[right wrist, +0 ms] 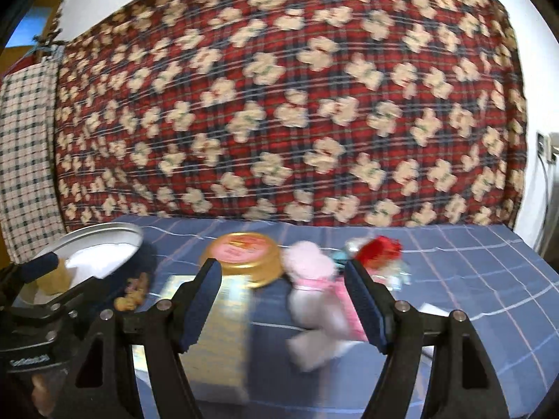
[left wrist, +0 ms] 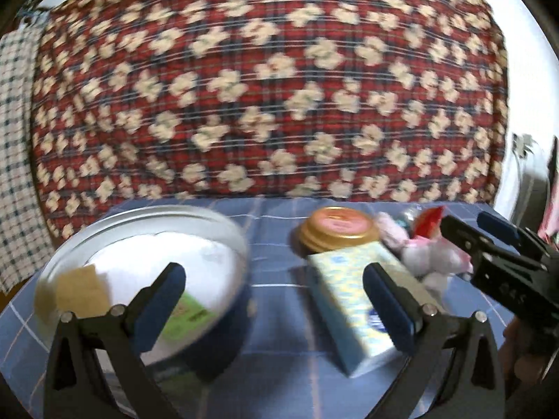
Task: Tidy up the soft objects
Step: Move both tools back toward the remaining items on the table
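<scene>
Between my right gripper's (right wrist: 283, 300) wide-spread, empty fingers lay the pink plush toy (right wrist: 314, 300), lengthwise toward me; my left gripper (left wrist: 276, 307), likewise open and empty, sat farther off.

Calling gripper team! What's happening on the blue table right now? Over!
Both hand-held grippers, left and right, open, empty. Pink-and-white plush toy lies ahead of right. Light blue patterned box beside it, round gold tin behind.
</scene>
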### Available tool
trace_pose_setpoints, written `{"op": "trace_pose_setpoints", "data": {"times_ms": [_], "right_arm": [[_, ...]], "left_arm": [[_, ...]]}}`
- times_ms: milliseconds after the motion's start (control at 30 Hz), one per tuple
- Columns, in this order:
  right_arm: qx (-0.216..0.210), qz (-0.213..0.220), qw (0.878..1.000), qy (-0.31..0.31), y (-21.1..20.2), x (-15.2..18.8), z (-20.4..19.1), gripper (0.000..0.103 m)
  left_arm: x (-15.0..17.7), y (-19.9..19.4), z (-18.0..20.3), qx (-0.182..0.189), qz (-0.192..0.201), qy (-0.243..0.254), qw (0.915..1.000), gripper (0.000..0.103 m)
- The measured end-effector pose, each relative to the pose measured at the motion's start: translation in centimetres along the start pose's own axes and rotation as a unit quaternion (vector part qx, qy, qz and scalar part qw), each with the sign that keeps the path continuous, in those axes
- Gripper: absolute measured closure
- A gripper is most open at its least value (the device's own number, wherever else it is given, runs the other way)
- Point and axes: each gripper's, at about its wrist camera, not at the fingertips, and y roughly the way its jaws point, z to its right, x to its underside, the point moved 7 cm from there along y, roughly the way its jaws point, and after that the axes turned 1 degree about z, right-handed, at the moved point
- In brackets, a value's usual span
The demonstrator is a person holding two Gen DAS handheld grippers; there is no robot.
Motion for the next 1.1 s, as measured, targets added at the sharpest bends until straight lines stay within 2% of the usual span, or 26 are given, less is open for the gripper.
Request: {"op": "trace_pose_setpoints", "data": {"times_ms": [167,333,533,767,833,933,1033,1100], "right_arm": [[0.039,-0.003,0.999,-0.005,-0.5,0.1,4.4,0.028],[0.069,-0.012,0.998,-0.002,-1.0,0.5,8.7,0.028],[0.107,-0.004,0.993,0.042,-2.1,0.4,13.9,0.028],[0.123,-0.014,0.989,0.078,-2.7,1.3,18.4,0.028],[0.123,-0.020,0.987,0.098,-2.7,1.6,19.5,0.028],[0.121,-0.022,0.983,0.138,-2.9,2.0,21.1,0.028],[0.114,-0.035,0.978,0.172,-2.6,2.6,22.1,0.028],[0.108,-0.041,0.975,0.191,-2.5,3.0,22.6,0.028]], "left_arm": [[-0.4,0.0,3.7,0.025,-0.005,0.027,0.9993,0.000],[-0.7,0.4,7.4,0.071,-0.019,0.047,0.9962,0.000],[-0.8,1.6,13.5,0.133,-0.059,0.086,0.9855,0.000],[-0.2,4.3,19.3,0.156,-0.104,0.095,0.9777,0.000],[-0.1,5.1,20.9,0.157,-0.110,0.100,0.9763,0.000],[0.4,6.6,22.4,0.132,-0.120,0.118,0.9768,0.000],[1.3,9.0,22.8,0.096,-0.153,0.119,0.9763,0.004],[1.8,10.2,22.8,0.089,-0.173,0.109,0.9748,0.006]]}}
